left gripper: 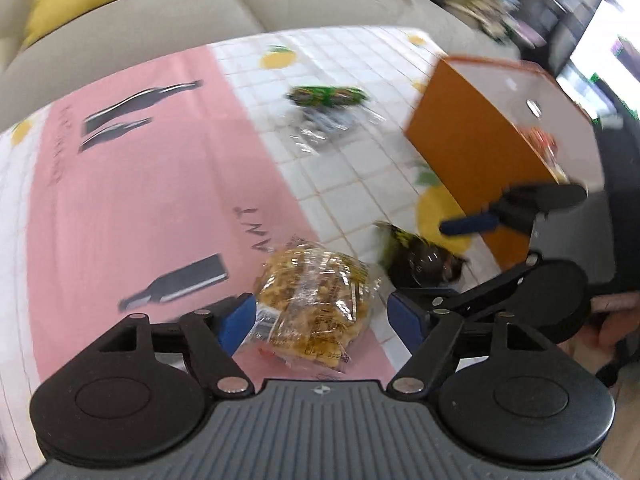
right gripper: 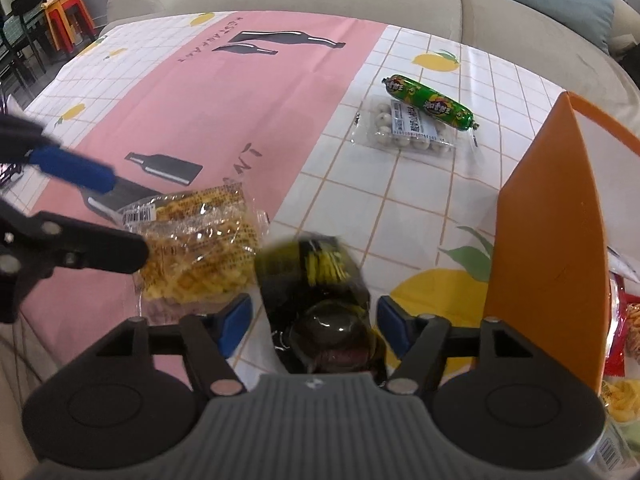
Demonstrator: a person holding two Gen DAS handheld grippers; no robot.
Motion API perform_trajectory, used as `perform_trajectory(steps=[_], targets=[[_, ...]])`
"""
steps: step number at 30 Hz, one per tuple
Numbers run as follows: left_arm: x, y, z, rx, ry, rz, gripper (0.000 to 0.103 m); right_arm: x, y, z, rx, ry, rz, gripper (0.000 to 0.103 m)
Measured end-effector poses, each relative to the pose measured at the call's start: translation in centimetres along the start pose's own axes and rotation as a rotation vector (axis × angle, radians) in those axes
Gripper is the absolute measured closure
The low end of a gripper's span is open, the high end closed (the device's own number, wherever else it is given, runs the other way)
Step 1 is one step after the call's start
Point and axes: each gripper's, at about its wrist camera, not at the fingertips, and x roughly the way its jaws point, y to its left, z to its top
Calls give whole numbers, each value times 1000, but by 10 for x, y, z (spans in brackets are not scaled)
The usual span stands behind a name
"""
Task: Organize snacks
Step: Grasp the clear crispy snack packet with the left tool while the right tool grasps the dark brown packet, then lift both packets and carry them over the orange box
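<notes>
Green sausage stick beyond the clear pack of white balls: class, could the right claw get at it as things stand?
Probably not directly: the right claw is open around a dark packet, which lies between it and the green sausage stick.

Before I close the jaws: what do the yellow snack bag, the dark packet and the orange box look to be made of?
Yellow snack bag: thin clear plastic film, glossy; it crinkles, glints, and shows the contents.
Dark packet: glossy plastic wrap, probably film; highlights on a rounded bulge, blurred.
Orange box: rigid, flat matte panels with straight edges, likely cardboard or plastic board; I cannot tell which.
</notes>
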Motion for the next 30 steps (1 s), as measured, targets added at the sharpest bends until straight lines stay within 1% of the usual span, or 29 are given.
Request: perform_trajectory(steps=[2, 4, 6, 8, 10, 14, 18, 21, 24, 26, 28, 30], targets=[[9, -5, 3, 123, 31, -16, 15, -4, 3, -4, -26, -13, -6, 26], [20, -8, 3, 228, 84, -12, 15, -8, 5, -7, -54, -21, -10, 26], [30, -8, 3, 280, 125, 15, 15, -10, 5, -8, -74, -32, -11, 26], [38, -7, 4, 295, 146, 29, 15, -11, 4, -9, -86, -39, -13, 26], [43, -4, 5, 270, 154, 27, 13, -10, 3, -9, -88, -39, -9, 26], [51, 2, 8, 184, 153, -11, 9, -5, 3, -9, -86, -35, -3, 26], [59, 1, 9, 160, 164, -7, 8, 0, 4, -12, -98, -25, -7, 26], [64, 2, 8, 132, 159, -6, 6, 2, 4, -15, -104, -20, -8, 31], [66, 6, 7, 79, 150, -9, 5, 6, 3, -18, -93, -14, -2, 32], [67, 7, 7, 54, 143, -6, 5, 9, 3, -19, -83, -6, -9, 36], [67, 5, 6, 46, 136, 3, 5, 11, 3, -21, -79, -12, -28, 40], [68, 1, 4, 54, 129, 24, 5, 10, 2, -21, -67, -17, -33, 41]])
